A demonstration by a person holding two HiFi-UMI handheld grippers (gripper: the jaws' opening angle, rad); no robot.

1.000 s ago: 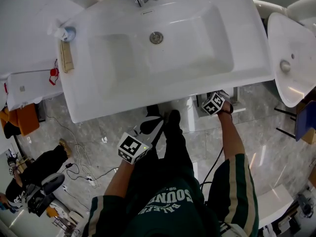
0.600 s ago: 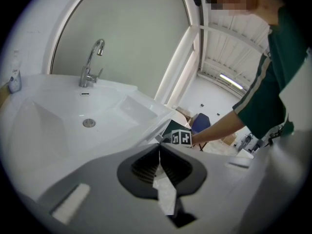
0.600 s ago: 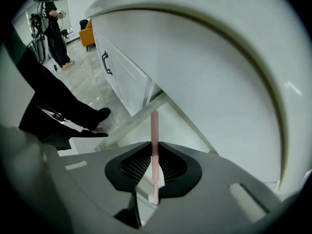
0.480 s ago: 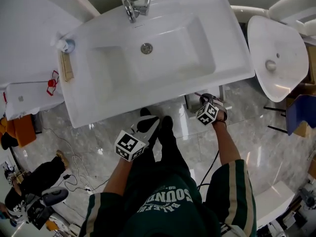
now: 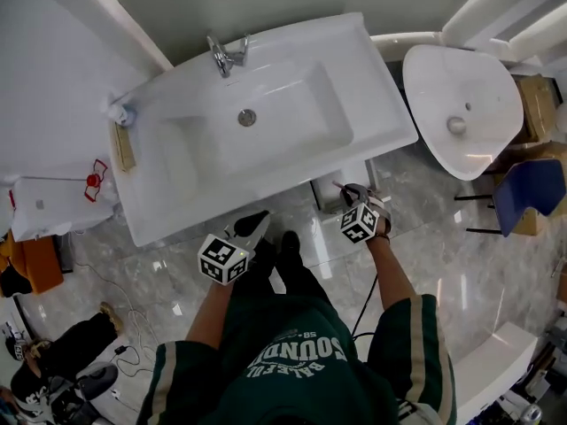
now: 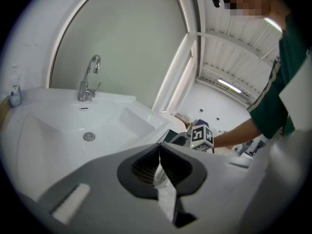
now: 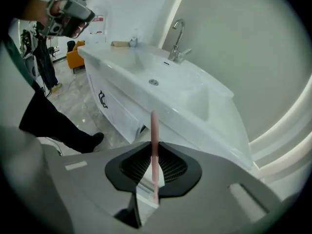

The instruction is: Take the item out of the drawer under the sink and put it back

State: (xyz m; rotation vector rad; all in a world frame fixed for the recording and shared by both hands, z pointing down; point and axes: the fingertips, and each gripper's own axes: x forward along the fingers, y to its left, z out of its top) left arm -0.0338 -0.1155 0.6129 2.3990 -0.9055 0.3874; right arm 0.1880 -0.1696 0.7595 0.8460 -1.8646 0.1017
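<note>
Grey marble floor (image 5: pixel 443 264) runs under the whole area. A white sink (image 5: pixel 372 104) stands against the wall on a white cabinet (image 7: pixel 114 108), which carries a dark handle (image 7: pixel 102 99) on its front. A separate oval basin (image 5: pixel 461 104) stands just beside the sink on the right-hand side. One person in a green top (image 5: pixel 292 361) stands at the sink's front edge with both arms extended, a gripper in each hand. A white box-shaped part (image 5: pixel 330 189) projects from under the sink front; whether it is the drawer cannot be confirmed. The right gripper (image 5: pixel 347 195) is held just beside that part, in front of the sink and clear of the floor. Its own view shows the jaws closed on a thin pink item (image 7: pixel 153 126), which stands upright between them and sticks out past the tips. The item is therefore outside the cabinet, held in the right gripper (image 7: pixel 153 150). The left gripper (image 5: pixel 252 226) is held at the middle of the sink front, well apart from the right one. In its own view the left gripper (image 6: pixel 160 147) has its jaws together with nothing between them. On the sink: chrome tap (image 5: pixel 221 56) at the back, drain (image 5: pixel 247 118) in the bowl, a small bottle (image 5: pixel 122 113) at the left corner.
</note>
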